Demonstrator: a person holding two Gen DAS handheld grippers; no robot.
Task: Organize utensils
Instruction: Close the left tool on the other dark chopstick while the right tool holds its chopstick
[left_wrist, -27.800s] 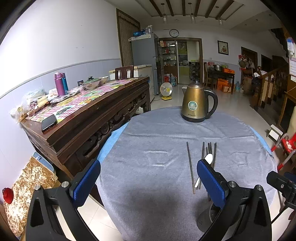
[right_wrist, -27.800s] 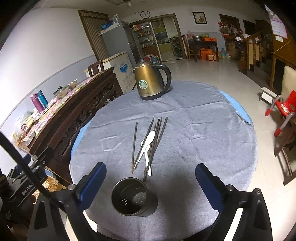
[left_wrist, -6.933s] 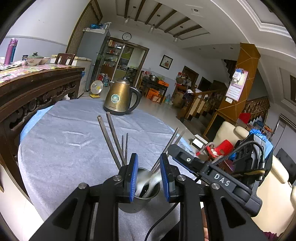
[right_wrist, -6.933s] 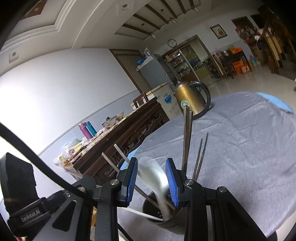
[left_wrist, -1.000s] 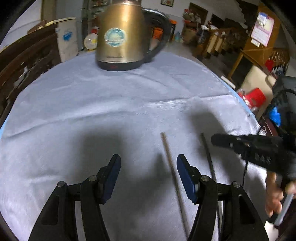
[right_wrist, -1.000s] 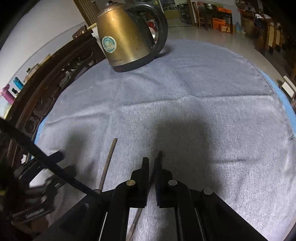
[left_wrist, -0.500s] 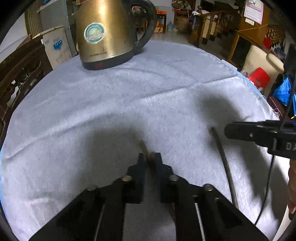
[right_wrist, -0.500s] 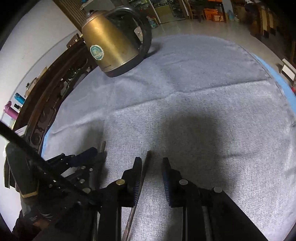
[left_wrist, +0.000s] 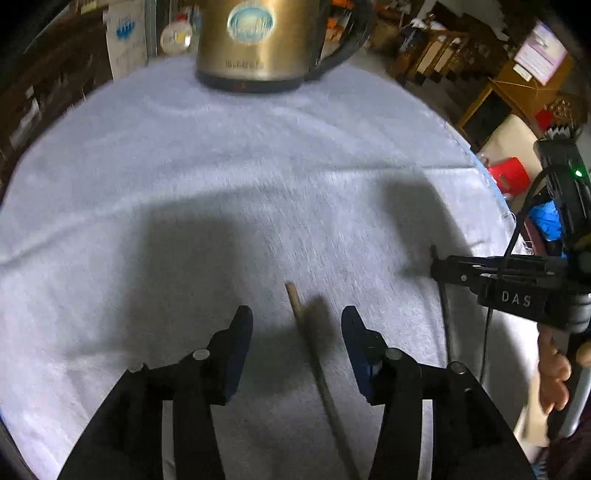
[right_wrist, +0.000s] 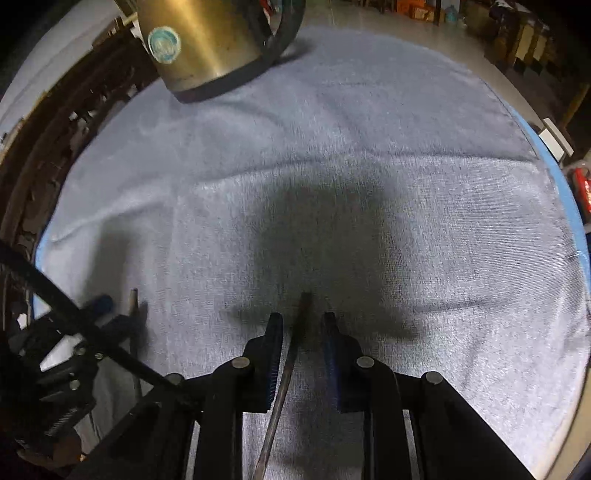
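Each gripper straddles one chopstick lying on the cloth: left gripper (left_wrist: 297, 321) jaws wide apart around a chopstick (left_wrist: 317, 365), right gripper (right_wrist: 302, 332) jaws narrowly apart around another (right_wrist: 291, 354). Next, probably: close and lift.

Dim indoor light; broad soft shadows on grey cloth (left_wrist: 221, 177); motion blur; fisheye-dark corners.
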